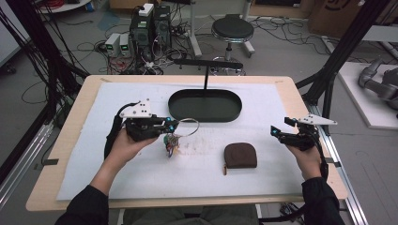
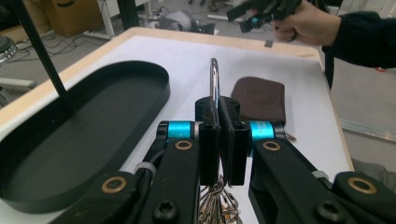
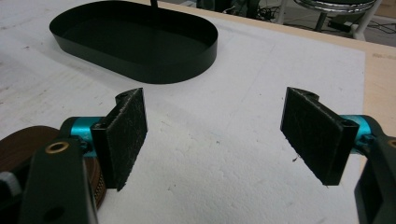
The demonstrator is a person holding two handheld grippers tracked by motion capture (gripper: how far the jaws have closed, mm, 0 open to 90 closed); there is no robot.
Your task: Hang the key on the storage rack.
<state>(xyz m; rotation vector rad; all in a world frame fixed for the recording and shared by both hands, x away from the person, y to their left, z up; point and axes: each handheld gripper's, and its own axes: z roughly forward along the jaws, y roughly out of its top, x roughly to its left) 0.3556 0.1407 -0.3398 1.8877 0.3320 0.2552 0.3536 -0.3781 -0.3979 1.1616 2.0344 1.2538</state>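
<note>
While my left gripper (image 1: 174, 123) pinches the silver metal key ring (image 1: 187, 126) mid-frame, my right gripper (image 3: 212, 140) gapes wide beside the brown leather pouch (image 1: 240, 155).

Black oval metal tray (image 1: 205, 111), matte. Silver metal key ring (image 2: 214, 79) with multicoloured keys bunch (image 1: 170, 144). Dark brown leather half-round pouch (image 1: 240, 155), tan zip edge. White foam mat (image 1: 141, 173), faint reddish smudges mid-area, on light wood worktop (image 1: 70, 140). Black grippers' fingers (image 3: 126, 135), cyan collars, brass rivets, grey top plates.
</note>
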